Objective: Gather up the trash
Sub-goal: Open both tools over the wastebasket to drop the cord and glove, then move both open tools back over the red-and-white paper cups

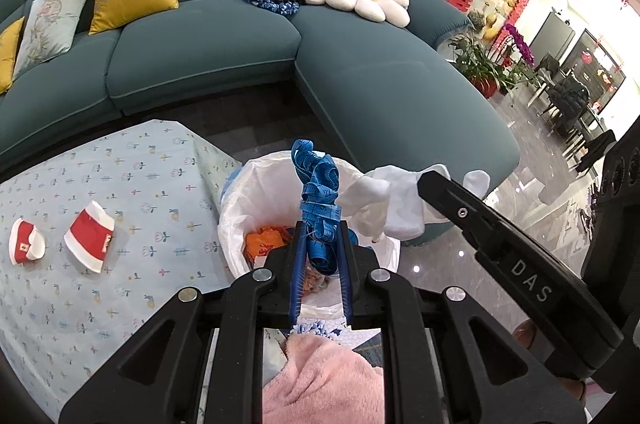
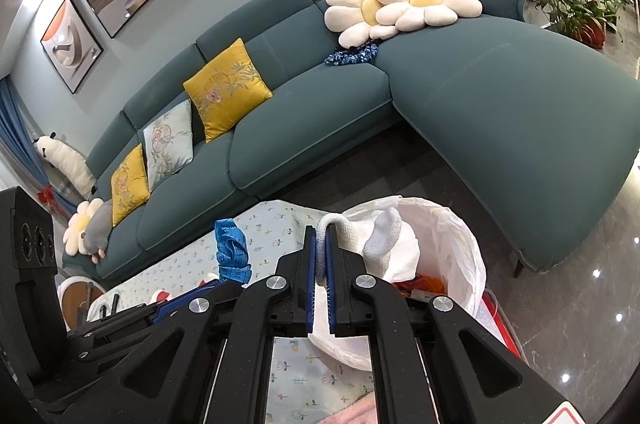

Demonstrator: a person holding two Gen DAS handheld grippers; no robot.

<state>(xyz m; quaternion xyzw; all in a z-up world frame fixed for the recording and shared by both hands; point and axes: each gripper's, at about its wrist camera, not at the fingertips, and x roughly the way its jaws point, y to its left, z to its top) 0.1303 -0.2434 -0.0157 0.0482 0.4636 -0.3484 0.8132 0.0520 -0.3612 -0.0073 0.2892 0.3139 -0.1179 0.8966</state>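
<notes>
My left gripper (image 1: pixel 320 224) clamped the blue tape measure (image 1: pixel 318 183) over the bin (image 1: pixel 236 199); my right gripper (image 2: pixel 321 240) pinched white cloth (image 2: pixel 384 244) at two o'clock, red scraps (image 1: pixel 90 236) at nine.

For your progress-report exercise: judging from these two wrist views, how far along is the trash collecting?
Done: orange scraps already lie in the lined bin. In hand: the left gripper clamps a blue measuring tape over the bin, and the right gripper clamps a white cloth at its rim; neither is released. Left: two red-and-white crushed cups on the tablecloth.
</notes>
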